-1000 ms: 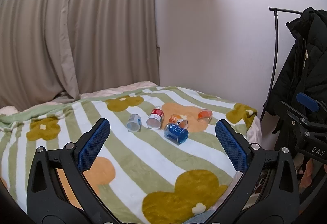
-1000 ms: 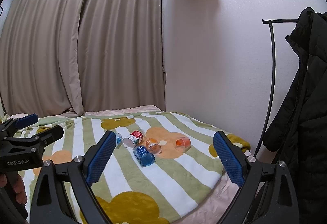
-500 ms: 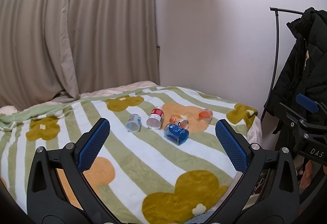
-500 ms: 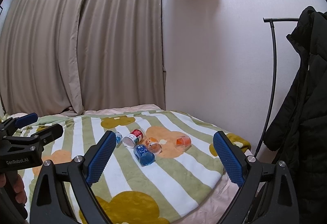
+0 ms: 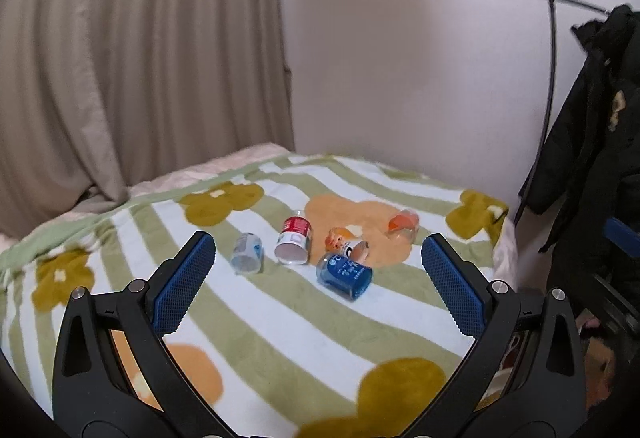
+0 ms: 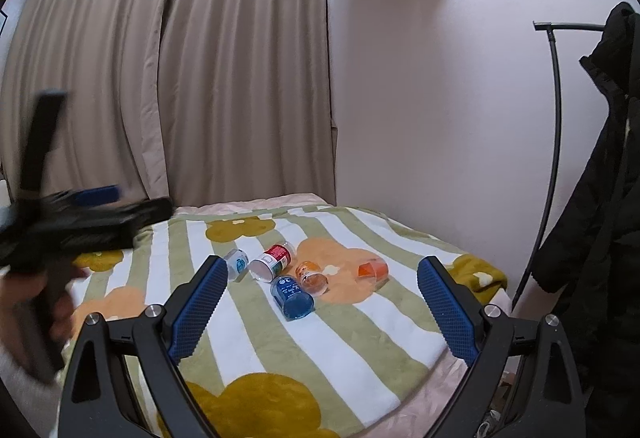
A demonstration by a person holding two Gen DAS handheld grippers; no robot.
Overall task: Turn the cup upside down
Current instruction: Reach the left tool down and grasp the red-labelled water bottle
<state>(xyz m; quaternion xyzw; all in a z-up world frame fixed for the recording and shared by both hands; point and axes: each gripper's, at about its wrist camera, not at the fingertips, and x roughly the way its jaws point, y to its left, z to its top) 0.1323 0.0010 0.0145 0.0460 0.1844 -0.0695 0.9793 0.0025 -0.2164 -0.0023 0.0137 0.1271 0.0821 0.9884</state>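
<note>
Several small cups lie on their sides on a striped flowered blanket [image 5: 280, 322]: a pale blue one [image 5: 247, 253], a red-and-white one [image 5: 294, 243], a blue one [image 5: 345, 275], an orange printed one [image 5: 347, 243] and an orange clear one [image 5: 403, 224]. They also show in the right wrist view: pale blue [image 6: 237, 263], red-and-white [image 6: 273, 261], blue [image 6: 293, 297], orange printed [image 6: 311, 277], orange clear [image 6: 373, 271]. My left gripper [image 5: 318, 284] is open and empty, short of the cups. My right gripper [image 6: 320, 302] is open and empty, farther back.
The bed [image 6: 360, 378] stands against a white wall with beige curtains [image 6: 180, 78] behind. A black coat [image 6: 600, 198] hangs on a rack at the right. The left gripper's body [image 6: 72, 222] shows blurred at the left of the right wrist view.
The left gripper has moved forward and up toward the cups, which look larger in its view. The right gripper has barely moved.
</note>
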